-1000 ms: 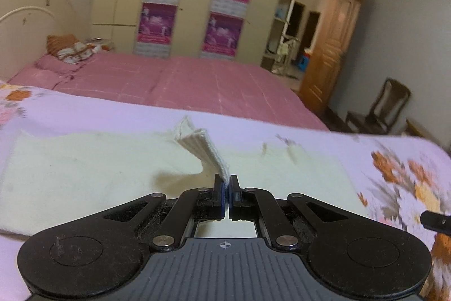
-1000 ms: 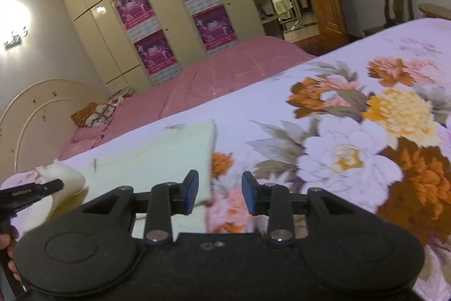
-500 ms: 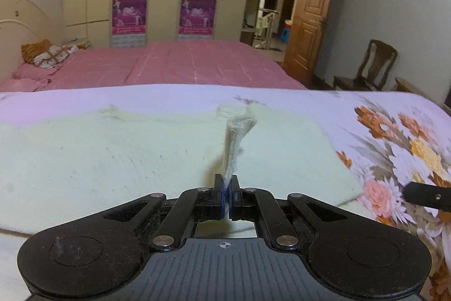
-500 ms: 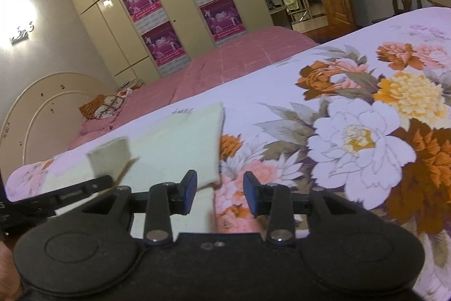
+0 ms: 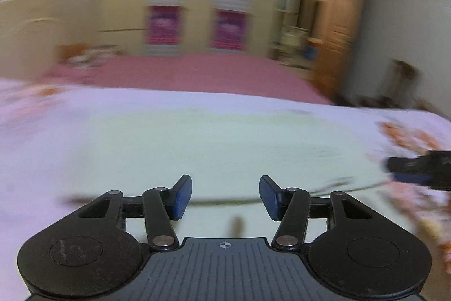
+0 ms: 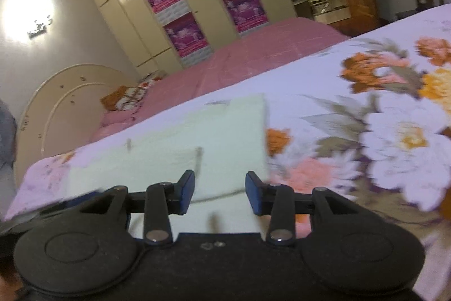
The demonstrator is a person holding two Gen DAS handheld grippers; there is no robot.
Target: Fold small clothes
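A: In the left wrist view, the left gripper [image 5: 225, 195] has its jaws opening, with nothing between them. Under it, the pale cream cloth [image 5: 214, 148] lies flat on the floral bedspread [image 5: 42, 131]. This view is very blurred.

B: The right wrist view is sharper. There the cloth [image 6: 197, 143] has a straight right edge, with big orange and white flowers printed on the bedspread [image 6: 380, 131] just beside it. The right gripper [image 6: 220, 192] is also opening its jaws, moderately wide, above the near edge of the cloth, and grips nothing.

A: Only my view shows the other tool, a dark shape [image 5: 417, 168] at the right border.

B: Mine shows the wall lamp [image 6: 28, 13] and the rounded cream headboard [image 6: 62, 103]. The fabric looks soft and matte; the gripper pads [image 6: 186, 192] are blue and flat.
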